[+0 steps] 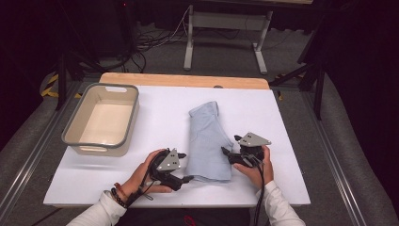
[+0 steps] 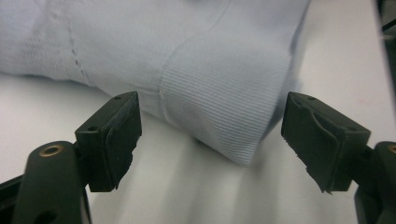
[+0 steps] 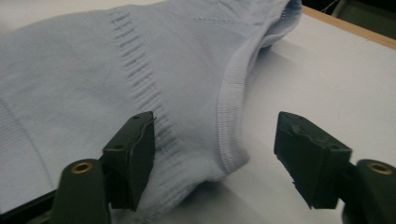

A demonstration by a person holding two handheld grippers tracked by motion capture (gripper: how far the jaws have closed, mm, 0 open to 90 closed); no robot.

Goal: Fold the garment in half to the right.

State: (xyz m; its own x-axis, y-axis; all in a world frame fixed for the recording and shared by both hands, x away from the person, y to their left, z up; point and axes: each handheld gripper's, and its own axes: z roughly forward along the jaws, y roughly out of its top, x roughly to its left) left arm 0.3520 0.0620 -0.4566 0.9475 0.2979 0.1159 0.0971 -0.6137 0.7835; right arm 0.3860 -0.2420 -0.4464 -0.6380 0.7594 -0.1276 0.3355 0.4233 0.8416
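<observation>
A folded light blue knit garment (image 1: 207,141) lies lengthwise in the middle of the white table top (image 1: 160,117). My left gripper (image 1: 187,179) rests at the garment's near left corner with its jaws wide apart. In the left gripper view the ribbed hem (image 2: 219,93) sits just ahead of the open gripper (image 2: 210,135), untouched. My right gripper (image 1: 226,152) is at the garment's right edge, also open. In the right gripper view the garment's ribbed edge (image 3: 231,116) lies between the gripper's (image 3: 215,149) spread jaws, and neither pad presses on it.
A grey-rimmed beige bin (image 1: 75,122) stands at the left of the table with nothing in it. A wooden strip (image 1: 183,80) runs along the far edge. Beyond it are a metal stand (image 1: 226,28) and floor cables (image 1: 150,42).
</observation>
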